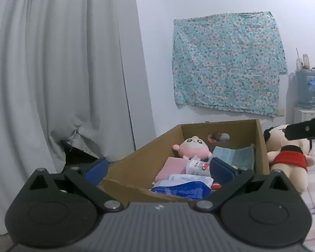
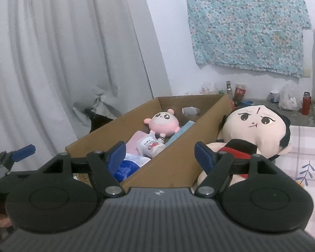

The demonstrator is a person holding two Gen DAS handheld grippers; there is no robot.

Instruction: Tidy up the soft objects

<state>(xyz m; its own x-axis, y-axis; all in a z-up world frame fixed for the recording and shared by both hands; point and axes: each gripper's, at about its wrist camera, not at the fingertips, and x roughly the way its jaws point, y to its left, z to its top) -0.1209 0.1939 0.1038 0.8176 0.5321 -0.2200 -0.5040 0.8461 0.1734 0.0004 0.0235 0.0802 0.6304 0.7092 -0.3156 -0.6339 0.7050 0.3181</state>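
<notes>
I see a plain white wall (image 1: 210,0) carrying a blue floral cloth (image 1: 226,61), my landmark. Left of the cloth, pale grey curtains (image 1: 58,63) hang in folds to the floor. Right of it stands a water dispenser bottle (image 1: 306,88). Below it, bottles, plastic bags (image 2: 288,99) and a red flask (image 2: 306,103) sit along the wall's foot.

Dim, bluish, even indoor light; soft focus, fisheye-bent edges, dark corners.

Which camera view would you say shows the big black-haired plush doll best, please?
The right wrist view: the big plush doll lies beside the cardboard box, face fully visible. The left wrist view catches it only at the edge, face hidden.
</notes>
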